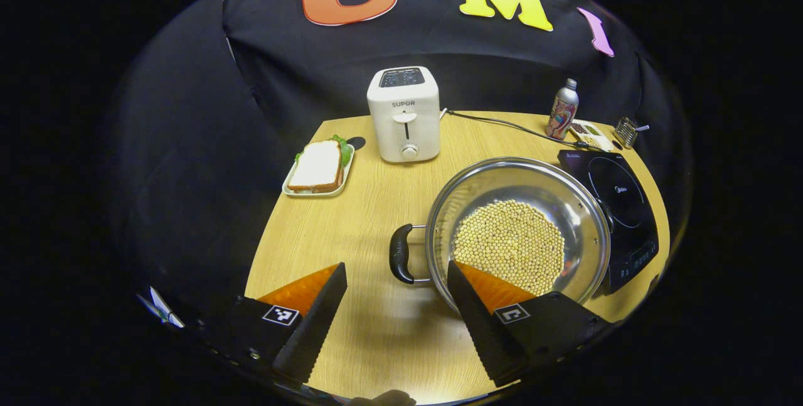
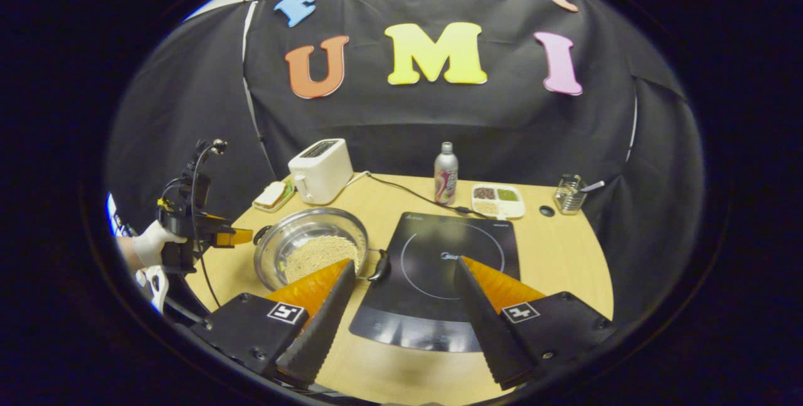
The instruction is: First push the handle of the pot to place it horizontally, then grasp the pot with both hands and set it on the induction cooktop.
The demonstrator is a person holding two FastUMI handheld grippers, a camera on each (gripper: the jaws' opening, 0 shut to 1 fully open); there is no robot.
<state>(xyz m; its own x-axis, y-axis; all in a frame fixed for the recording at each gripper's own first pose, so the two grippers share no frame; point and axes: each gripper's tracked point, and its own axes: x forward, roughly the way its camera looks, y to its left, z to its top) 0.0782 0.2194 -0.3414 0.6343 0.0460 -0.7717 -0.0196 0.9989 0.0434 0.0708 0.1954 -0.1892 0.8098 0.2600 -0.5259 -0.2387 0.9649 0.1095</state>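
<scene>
Hovering wide open, the left gripper (image 1: 396, 283) faces the pot (image 1: 517, 230) handle (image 1: 401, 253) near the table (image 1: 351, 218) front edge, right gripper (image 2: 401, 277) also wide over the cooktop (image 2: 439, 268), probably lining up the grab.

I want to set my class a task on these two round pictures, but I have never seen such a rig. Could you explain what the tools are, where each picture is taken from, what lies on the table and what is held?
A person holds a two-finger gripper in each hand; a fisheye camera rides on each.

In the left gripper view, the left gripper is open, holding nothing, with the pot's black handle ahead between its fingers. The steel pot holds pale beans.

In the right gripper view, the right gripper is open over the black induction cooktop; the left gripper and the gloved hand holding it show farther off.

On the wooden table also stand a white toaster, a sandwich on a tray, a bottle, a divided dish and a small wire basket.
</scene>
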